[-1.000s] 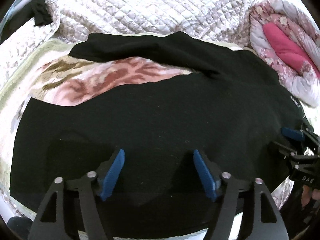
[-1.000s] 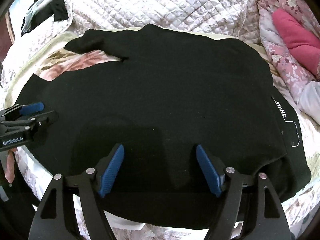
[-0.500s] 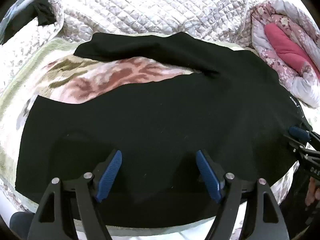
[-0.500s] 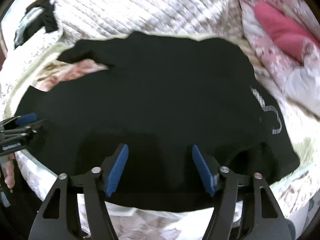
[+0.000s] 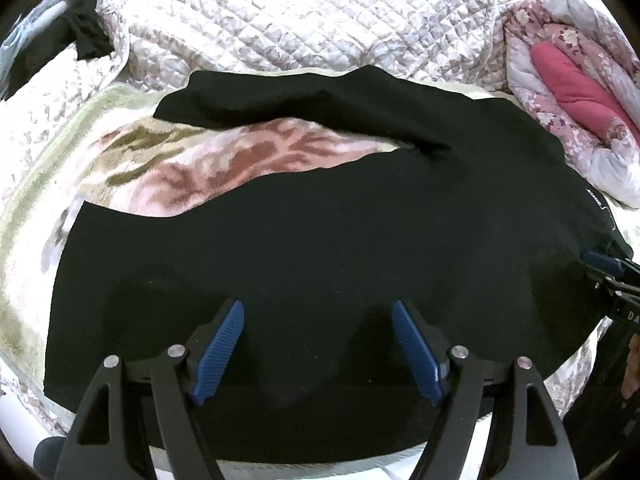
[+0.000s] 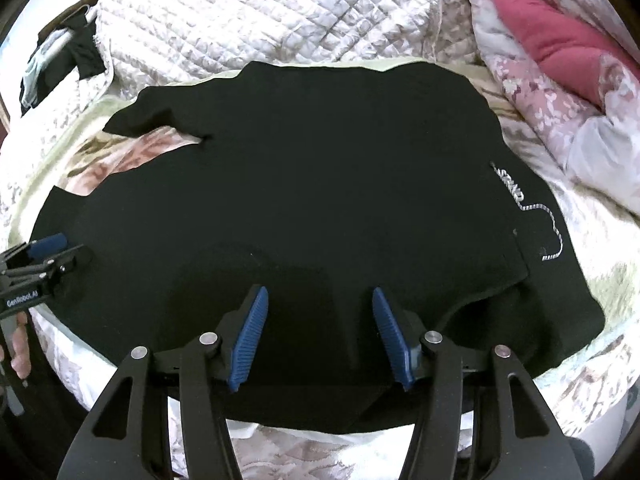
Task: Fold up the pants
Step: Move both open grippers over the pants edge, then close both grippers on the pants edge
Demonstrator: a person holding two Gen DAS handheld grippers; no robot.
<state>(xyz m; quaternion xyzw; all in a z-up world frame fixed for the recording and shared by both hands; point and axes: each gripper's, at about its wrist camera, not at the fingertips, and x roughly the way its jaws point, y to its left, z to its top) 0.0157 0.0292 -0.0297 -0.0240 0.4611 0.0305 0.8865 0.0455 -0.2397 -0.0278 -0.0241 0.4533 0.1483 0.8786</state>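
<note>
Black pants (image 5: 320, 240) lie spread flat on the bed (image 5: 280, 12), filling the middle of both views, legs toward the upper left with the blanket (image 5: 224, 160) showing between them. Your right gripper (image 6: 320, 332) has pulled its jaws closer than a second ago, but they hold nothing; cloth only lies below them near the waist at the bottom. That looks like getting ready to pinch. Your left gripper (image 5: 318, 348) hangs wide and empty over the near leg, low in its view.
</note>
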